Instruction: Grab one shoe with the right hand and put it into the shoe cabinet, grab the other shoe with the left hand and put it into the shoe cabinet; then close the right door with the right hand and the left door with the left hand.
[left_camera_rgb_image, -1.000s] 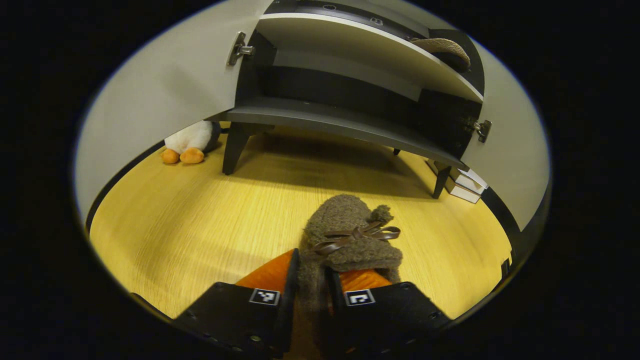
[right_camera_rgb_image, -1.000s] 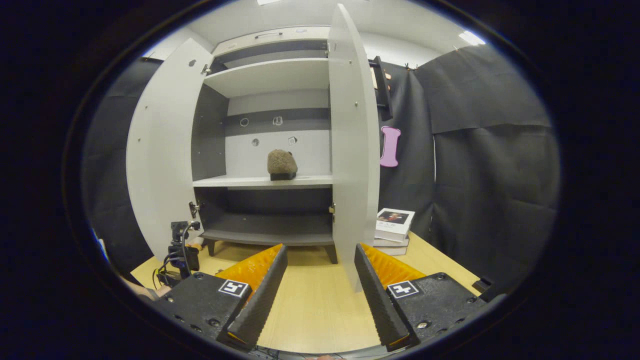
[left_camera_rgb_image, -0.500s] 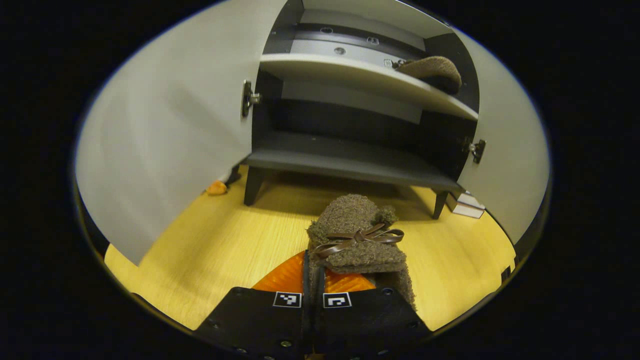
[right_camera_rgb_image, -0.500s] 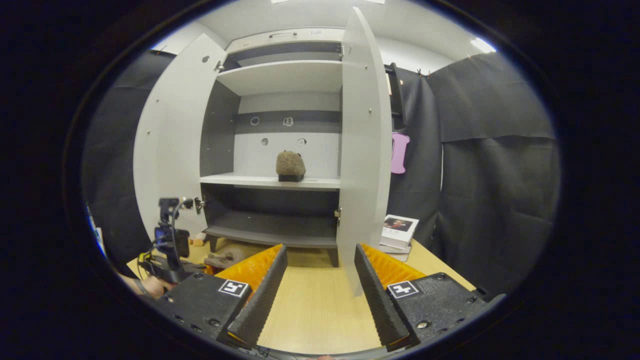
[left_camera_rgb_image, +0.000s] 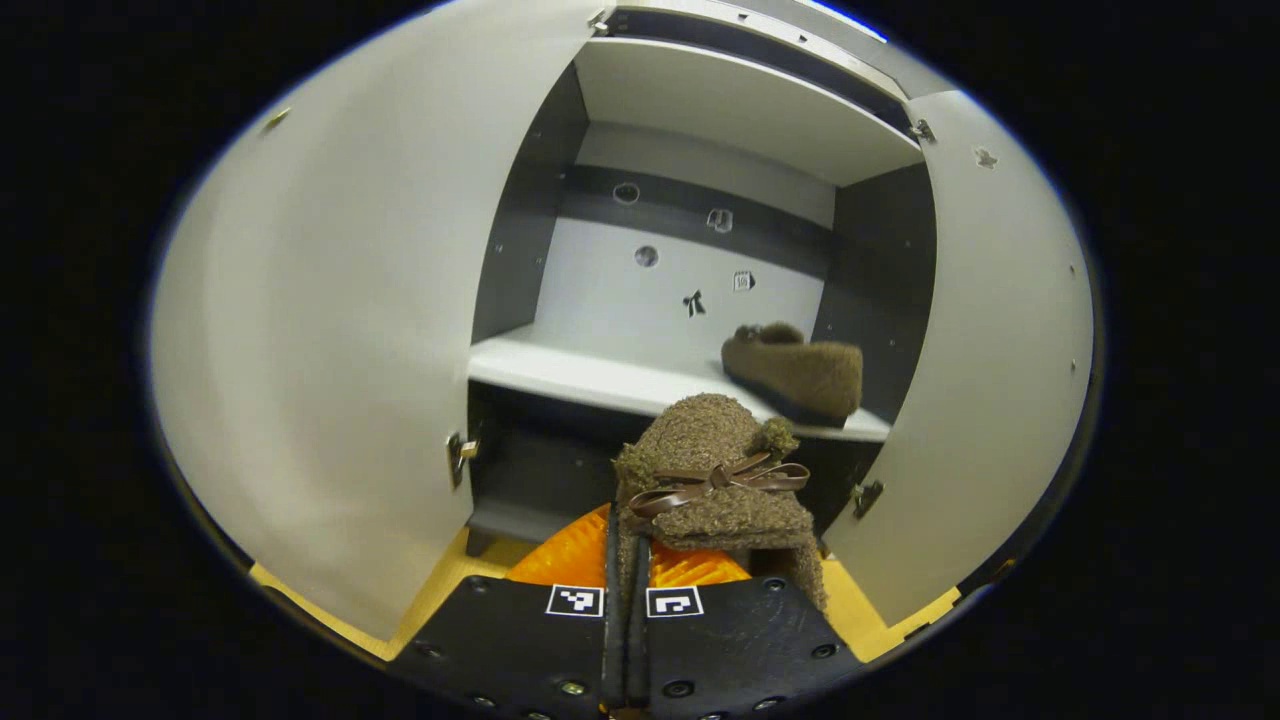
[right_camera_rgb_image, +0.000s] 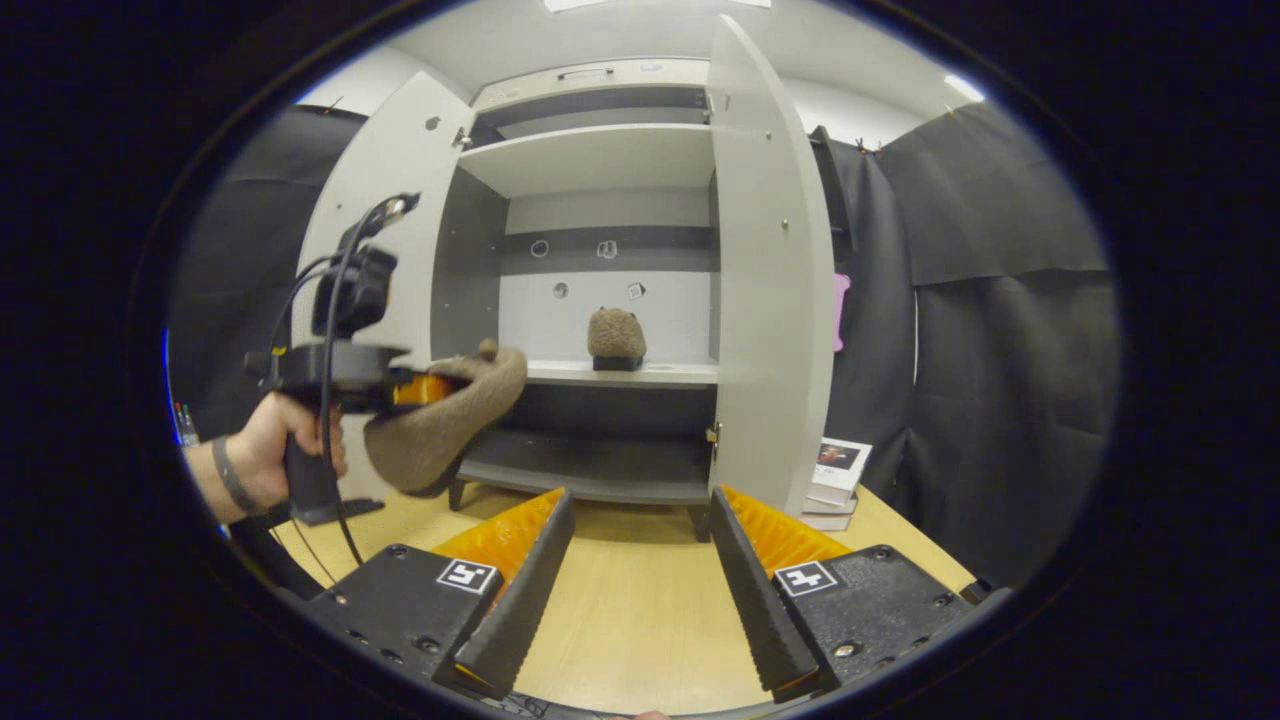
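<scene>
Off the floor (right_camera_rgb_image: 630, 610), left hand-held gripper (left_camera_rgb_image: 625, 560) raised shoe (left_camera_rgb_image: 715, 470).

Bright overhead ceiling light, sharp focus, strong fisheye bending at edges.

left tongs (right_camera_rgb_image: 415, 388): black body with a black camera block on top, black cables looping beside it
right tongs (right_camera_rgb_image: 640, 560): two black housings with screws, each with a small square black-and-white marker
hand (right_camera_rgb_image: 275, 440): a dark band at the wrist
</scene>
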